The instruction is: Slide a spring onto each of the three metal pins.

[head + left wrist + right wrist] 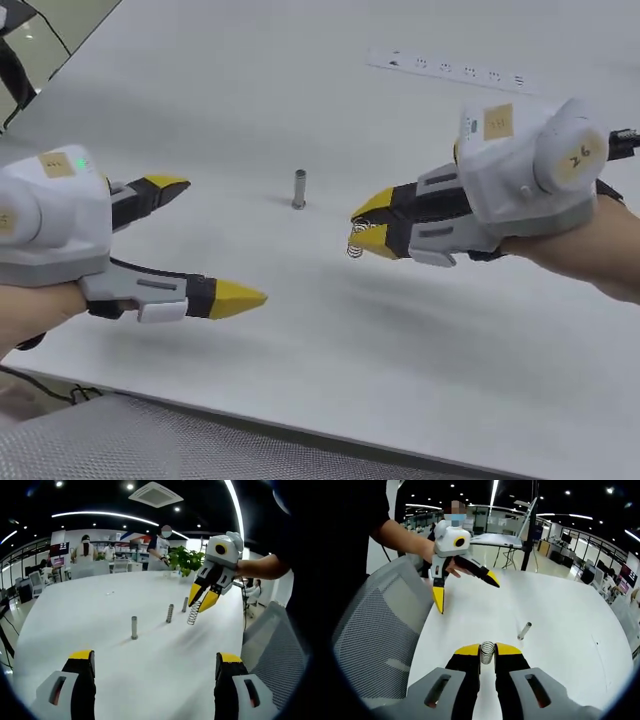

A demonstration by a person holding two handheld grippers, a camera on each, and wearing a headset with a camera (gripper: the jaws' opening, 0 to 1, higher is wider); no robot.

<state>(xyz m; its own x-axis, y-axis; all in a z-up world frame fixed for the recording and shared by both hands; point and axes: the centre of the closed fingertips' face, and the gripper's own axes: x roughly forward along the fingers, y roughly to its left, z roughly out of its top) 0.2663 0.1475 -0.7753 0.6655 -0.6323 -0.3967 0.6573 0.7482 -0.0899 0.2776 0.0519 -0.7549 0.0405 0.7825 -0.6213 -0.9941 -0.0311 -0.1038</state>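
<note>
A bare metal pin stands upright on the white table. My right gripper hovers just right of it, shut on a small spring, which hangs from its tips. In the left gripper view, a coiled spring piece and another upright piece stand beyond the bare pin, close to the right gripper. My left gripper is open and holds nothing, left of the pin.
A white power strip lies at the table's far side. A grey mesh chair sits against the near table edge. People and a potted plant are far behind the table.
</note>
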